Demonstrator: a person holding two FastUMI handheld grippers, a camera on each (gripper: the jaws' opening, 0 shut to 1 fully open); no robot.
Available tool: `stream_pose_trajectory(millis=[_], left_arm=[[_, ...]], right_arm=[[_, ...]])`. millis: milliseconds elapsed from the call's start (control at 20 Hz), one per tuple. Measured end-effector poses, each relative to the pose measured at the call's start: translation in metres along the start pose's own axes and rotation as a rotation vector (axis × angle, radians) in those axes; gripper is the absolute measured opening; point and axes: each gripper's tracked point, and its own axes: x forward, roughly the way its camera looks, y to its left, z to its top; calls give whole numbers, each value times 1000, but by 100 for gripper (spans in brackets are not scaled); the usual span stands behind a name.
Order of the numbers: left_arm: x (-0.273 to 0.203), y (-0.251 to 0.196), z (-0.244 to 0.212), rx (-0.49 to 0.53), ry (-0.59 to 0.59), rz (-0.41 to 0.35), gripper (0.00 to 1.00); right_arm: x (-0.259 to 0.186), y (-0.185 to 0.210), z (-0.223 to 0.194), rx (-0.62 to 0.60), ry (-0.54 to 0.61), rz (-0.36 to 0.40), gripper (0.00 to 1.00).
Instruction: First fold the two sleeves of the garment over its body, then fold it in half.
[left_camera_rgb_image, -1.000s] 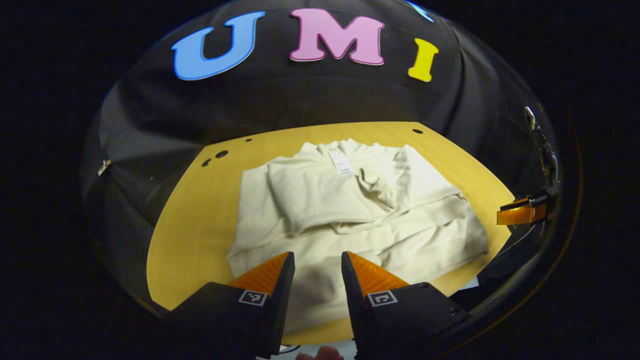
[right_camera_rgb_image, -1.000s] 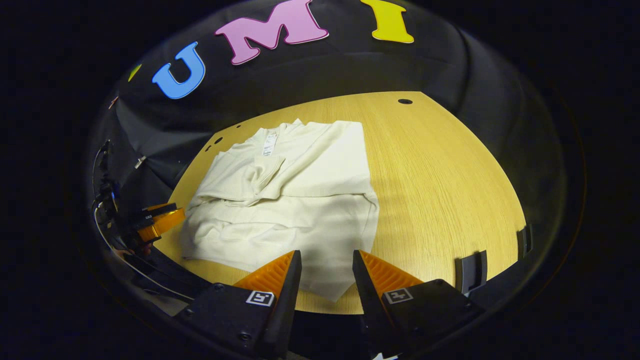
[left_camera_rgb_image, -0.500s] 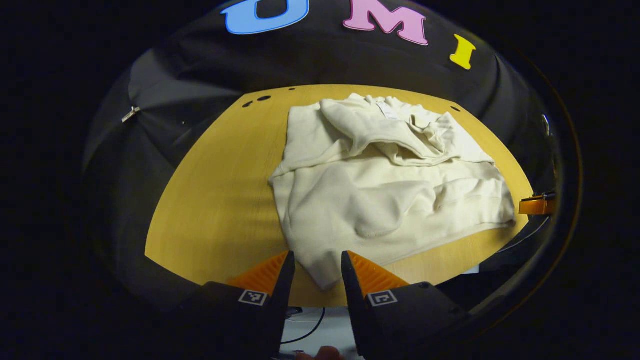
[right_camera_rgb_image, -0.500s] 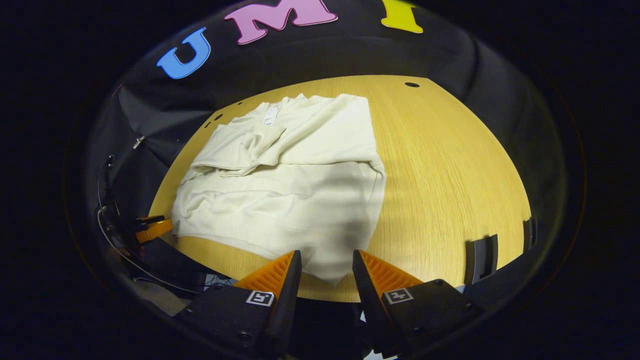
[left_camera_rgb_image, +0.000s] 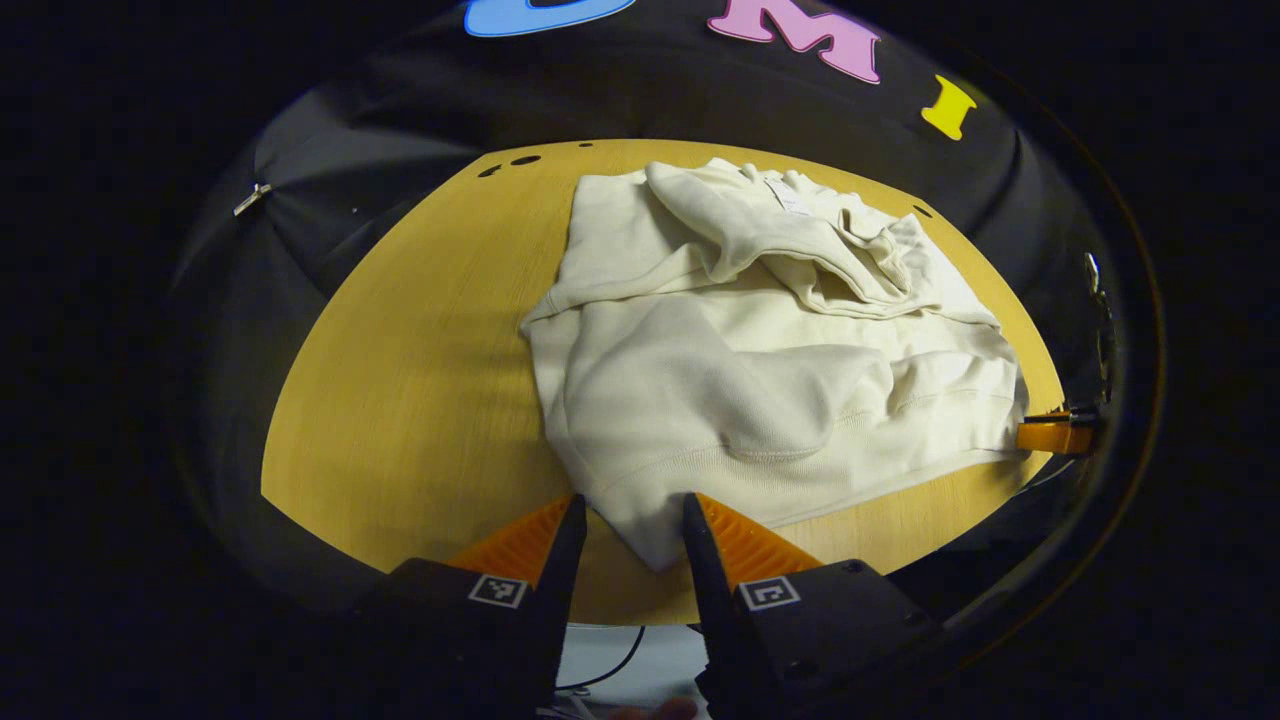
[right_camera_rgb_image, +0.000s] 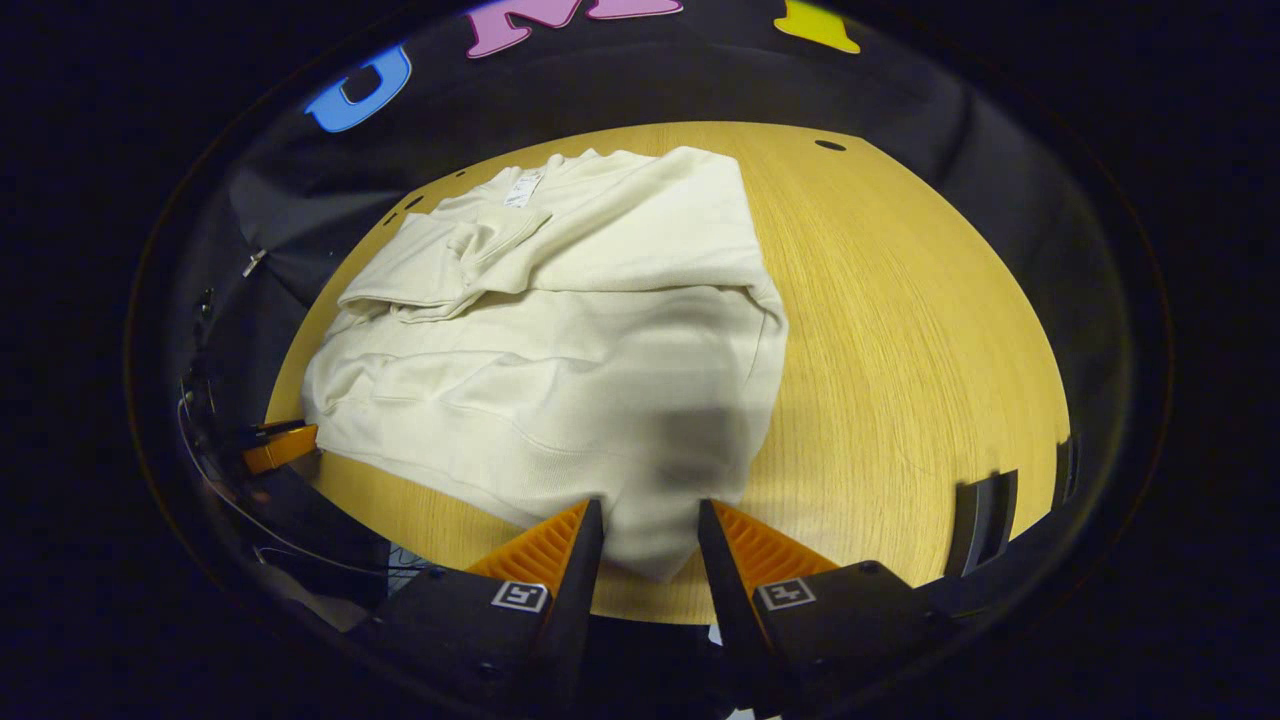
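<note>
Wooden table (left_camera_rgb_image: 400, 380), garment (left_camera_rgb_image: 760, 370) hem corners between both grippers' fingers (right_camera_rgb_image: 585, 545)

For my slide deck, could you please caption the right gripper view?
Open tongs straddle a hem corner of the cream sweatshirt, sleeves folded in, on the wooden table.

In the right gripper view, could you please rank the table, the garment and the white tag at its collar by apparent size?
1. Table, largest.
2. Garment, covering much of the table's left half.
3. White tag, smallest by far.
</note>
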Motion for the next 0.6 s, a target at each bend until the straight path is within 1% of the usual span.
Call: stream_pose_trajectory(millis=[50,100,150,200,250,300,350,400,450,500,550,600], left_arm=[[2,-1,-2,8,8,3,63],[2,0,-2,12,17,9,69],[2,-1,-1,9,13,16,64],[3,-2,-1,12,13,20,65],[1,-5,-3,25,10,15,72],[3,-9,-2,47,1,0,59],[3,-14,-2,72,-3,-17,54],[4,-18,-1,88,-7,-30,39],[3,-21,-1,88,-9,-33,33],[3,-22,1,78,-15,-17,15],[3,-20,2,70,-6,1,10],[2,-19,5,60,-15,10,7]], right_arm=[[1,0,1,-20,11,-11,60],[4,0,0,-45,27,-27,61],[5,1,0,-80,37,-44,63],[5,3,0,-110,40,-55,62],[5,4,0,-127,38,-64,63],[5,8,1,-123,28,-55,65],[7,14,-3,-120,24,-36,60],[5,18,0,-115,13,-6,41],[6,20,0,-93,4,-1,37],[7,19,1,-74,-10,9,15],[6,20,1,-64,-15,22,9],[5,19,1,-47,-13,29,10]])
